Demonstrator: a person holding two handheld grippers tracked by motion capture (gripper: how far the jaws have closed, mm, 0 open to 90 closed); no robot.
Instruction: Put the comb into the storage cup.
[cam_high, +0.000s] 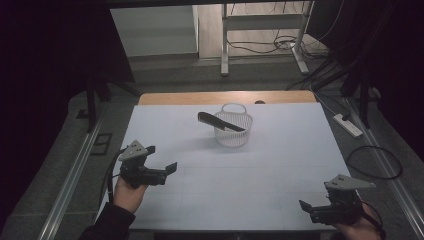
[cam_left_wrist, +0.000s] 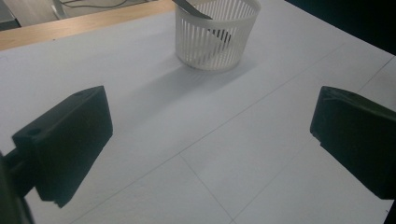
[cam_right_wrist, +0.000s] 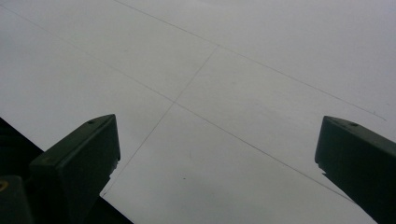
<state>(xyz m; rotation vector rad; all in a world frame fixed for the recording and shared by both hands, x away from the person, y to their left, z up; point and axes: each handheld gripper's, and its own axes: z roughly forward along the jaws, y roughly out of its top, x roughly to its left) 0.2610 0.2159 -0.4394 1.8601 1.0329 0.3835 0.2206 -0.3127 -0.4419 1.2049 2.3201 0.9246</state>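
while both black two-jaw grippers stand released, jaws wide apart and empty, the left gripper (cam_high: 171, 168) hovers near the left edge of the white-covered table (cam_high: 250, 185), the right gripper (cam_high: 303, 206) at its near right corner. white slatted plastic basket (cam_high: 233, 131), near the far edge, well apart from both, holds a black-handled knife (cam_high: 220, 121) leaning over its rim.

No writing, label, brand, number or sign can be read anywhere in these pictures. The white basket (cam_high: 233, 126), the dark knife (cam_high: 220, 122) in it and the white table (cam_high: 225, 175) carry plain surfaces with thin lines only.
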